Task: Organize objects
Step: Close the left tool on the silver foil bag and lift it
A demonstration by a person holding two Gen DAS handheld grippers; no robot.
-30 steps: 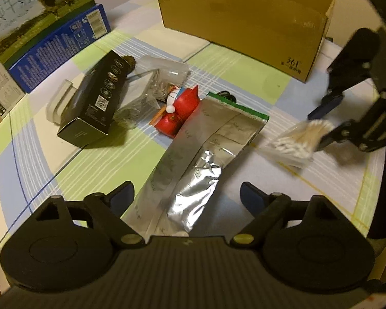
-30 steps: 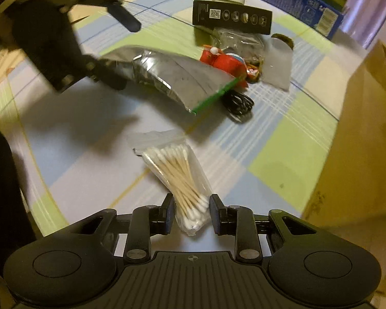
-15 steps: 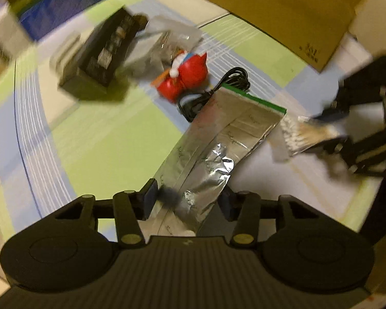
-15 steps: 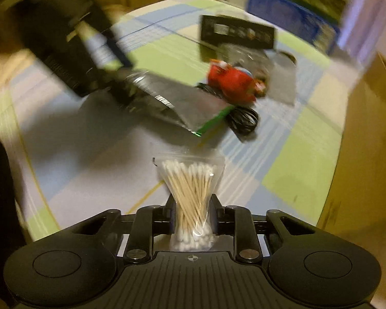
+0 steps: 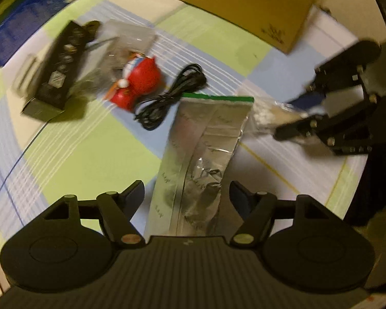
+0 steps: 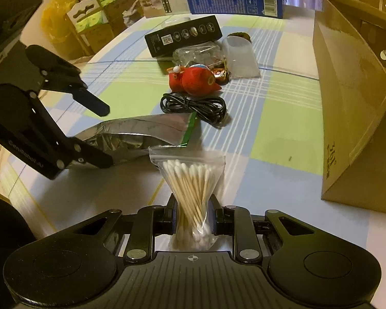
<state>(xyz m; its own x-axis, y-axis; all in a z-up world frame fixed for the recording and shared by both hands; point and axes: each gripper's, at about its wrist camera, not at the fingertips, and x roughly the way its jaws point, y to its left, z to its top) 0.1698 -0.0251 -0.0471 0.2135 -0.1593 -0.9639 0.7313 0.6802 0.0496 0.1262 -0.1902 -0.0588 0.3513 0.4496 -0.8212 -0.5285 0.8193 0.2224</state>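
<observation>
Stacked cartons and a yellow bag crowd the room behind a tabletop covered in a green, blue and white checked cloth. Along its right edge stands an open cardboard box, the likely home for the loose things, with its mouth turned up and within easy reach. Toward the far edge lie a black carton and crumpled clear packets; nearer the middle sit a red toy figure and a coiled black cable. A long silver foil pouch lies between the spread left tongs, whether lifted or resting I cannot tell. The right tongs are pressed on a small bag of cotton swabs, held upright above the near edge, probably to carry it to the box.
</observation>
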